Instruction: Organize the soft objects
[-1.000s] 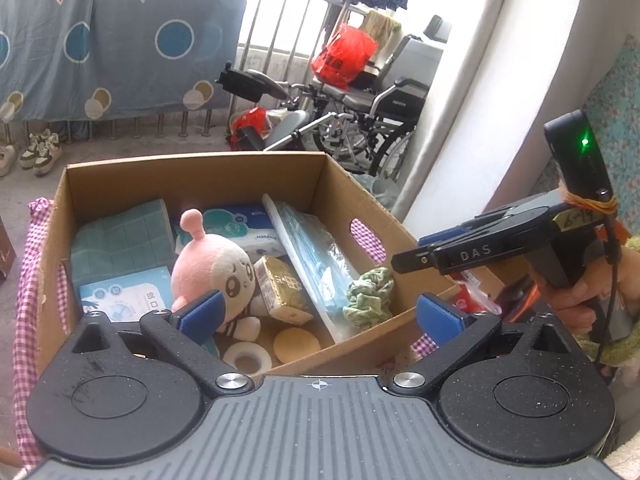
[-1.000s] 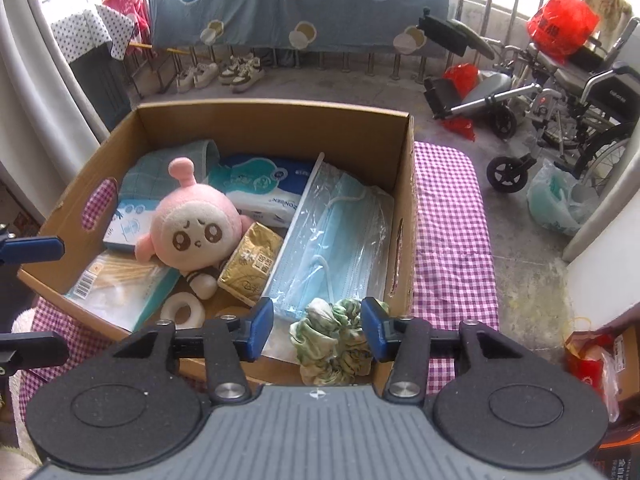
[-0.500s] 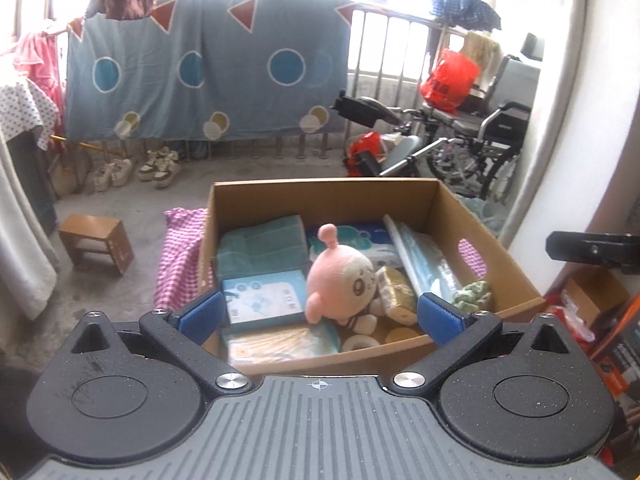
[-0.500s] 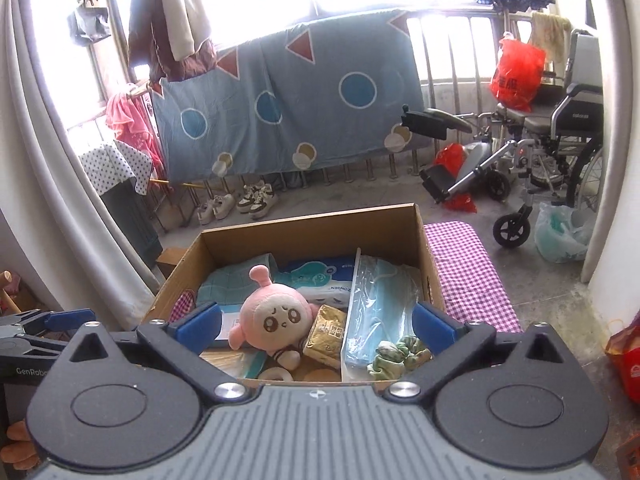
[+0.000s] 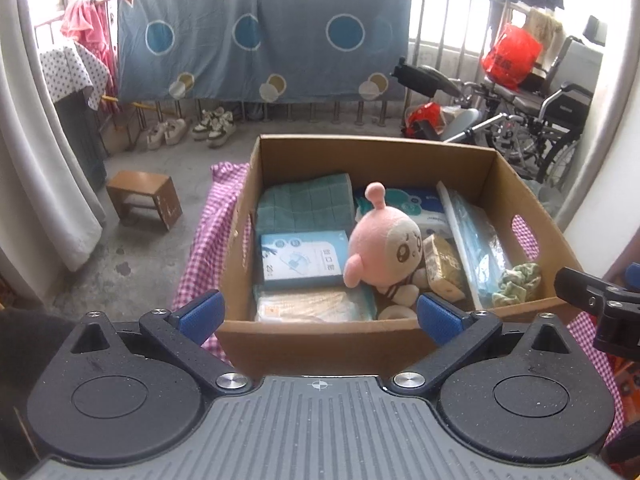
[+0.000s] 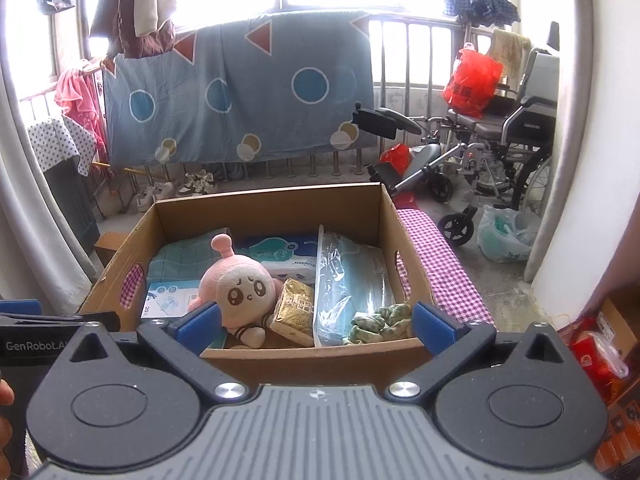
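Observation:
An open cardboard box (image 5: 372,344) stands on a pink checked cloth (image 5: 208,248). Inside lie a pink plush doll (image 5: 380,248), a teal towel (image 5: 304,204), a tissue pack (image 5: 416,204), a clear bag of blue masks (image 5: 472,240), a gold packet (image 5: 442,264) and a green scrunchie (image 5: 516,282) in the near right corner. My left gripper (image 5: 319,316) is open and empty before the box's near wall. My right gripper (image 6: 316,324) is wide open and empty, back from the box (image 6: 280,200); the plush (image 6: 240,284) and scrunchie (image 6: 376,322) lie beyond it.
A small wooden stool (image 5: 142,200) stands on the concrete floor left of the box. Shoes (image 5: 188,130) line the railing under a hanging blue sheet (image 5: 260,40). A wheelchair (image 6: 512,128) and a plastic bag (image 6: 504,236) fill the right side. Red packages (image 6: 592,348) lie near right.
My right gripper opened and let go of the green scrunchie, which stays in the box's near right corner, then drew back. The left view swung left until the box sits centred.

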Motion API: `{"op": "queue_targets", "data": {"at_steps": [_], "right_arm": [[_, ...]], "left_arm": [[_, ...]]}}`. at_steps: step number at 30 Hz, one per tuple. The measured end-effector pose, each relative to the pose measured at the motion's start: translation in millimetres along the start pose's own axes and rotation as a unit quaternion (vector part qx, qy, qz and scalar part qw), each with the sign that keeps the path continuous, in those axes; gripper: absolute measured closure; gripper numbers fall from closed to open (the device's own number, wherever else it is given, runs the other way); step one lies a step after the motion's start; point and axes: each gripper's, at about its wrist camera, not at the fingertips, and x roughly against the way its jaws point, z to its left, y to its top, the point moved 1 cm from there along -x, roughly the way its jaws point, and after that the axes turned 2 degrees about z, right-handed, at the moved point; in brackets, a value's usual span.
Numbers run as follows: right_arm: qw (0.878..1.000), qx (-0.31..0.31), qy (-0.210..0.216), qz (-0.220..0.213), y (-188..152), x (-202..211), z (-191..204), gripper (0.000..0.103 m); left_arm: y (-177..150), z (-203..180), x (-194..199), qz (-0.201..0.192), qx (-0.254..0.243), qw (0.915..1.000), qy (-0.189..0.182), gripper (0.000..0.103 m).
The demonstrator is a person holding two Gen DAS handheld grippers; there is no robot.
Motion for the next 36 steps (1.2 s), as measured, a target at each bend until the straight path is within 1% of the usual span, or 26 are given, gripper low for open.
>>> {"op": "queue_targets", "data": {"at_steps": [2,6,9,13,23,36], "right_arm": [[1.000,0.007,-0.003,0.008,0.5,-2.5,5.6,0.000],[0.999,0.026,-0.006,0.031,0.1,-10.7,15.3,0.000],[0.998,0.032,-0.009,0.052,-3.1,-19.4,18.2,0.000],[0.997,0.036,-0.008,0.071,-7.0,-27.8,20.7,0.000],[0.996,0.038,-0.020,0.084,-7.9,-34.0,17.9,0.000],[0.995,0.037,-0.020,0.088,-7.7,-35.5,17.4,0.000]], "left_arm": [[-3.1,-1.8,-6.3,0.016,0.012,0.9998,0.005,0.000],[-8.5,-3.4,-13.4,0.040,0.018,0.9989,0.012,0.000],[-9.8,-8.6,-12.1,0.037,0.005,0.9989,0.029,0.000],[-11.0,-14.8,-9.9,0.032,-0.012,0.9985,0.043,0.001],[-8.6,-15.1,-10.3,0.034,-0.016,0.9982,0.047,0.001],[-8.8,-14.2,-10.4,0.035,-0.017,0.9979,0.051,0.001]]}}
